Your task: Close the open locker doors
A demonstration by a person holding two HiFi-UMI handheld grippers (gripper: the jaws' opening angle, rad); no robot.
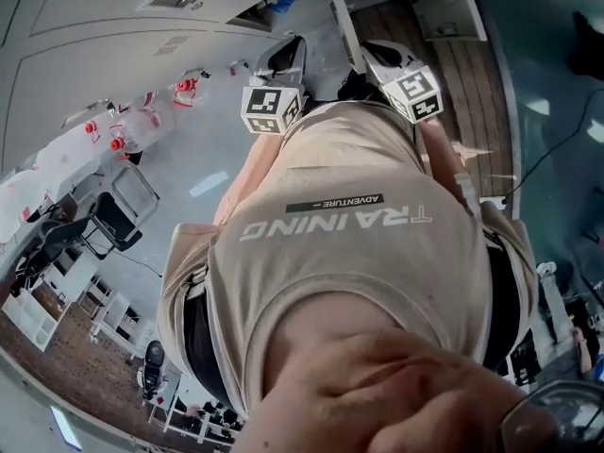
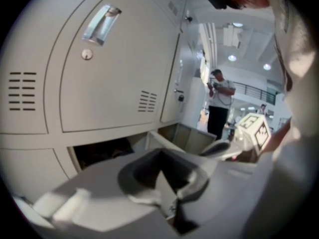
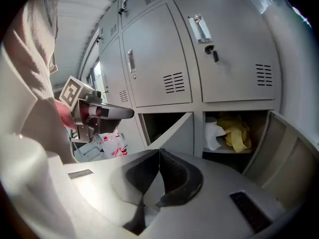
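Note:
In the right gripper view, two bottom lockers stand open. The left one's door (image 3: 172,129) swings out toward me. The right one (image 3: 234,133) holds a yellow cloth and something white, and its door (image 3: 286,151) hangs out at the right. My right gripper (image 3: 159,153) is shut on nothing, a short way from them. My left gripper (image 2: 160,152) is also shut and empty, facing an open bottom locker (image 2: 102,152) and its door (image 2: 167,139). In the head view both grippers' marker cubes (image 1: 274,108) (image 1: 416,92) show above my bent torso.
The upper lockers (image 3: 227,49) are closed, with handles and vents. Beyond the locker row a person (image 2: 219,103) stands in the hall. Plastic bottles with red caps (image 1: 132,130) lie on the floor at the left. A chair (image 1: 113,215) stands nearby.

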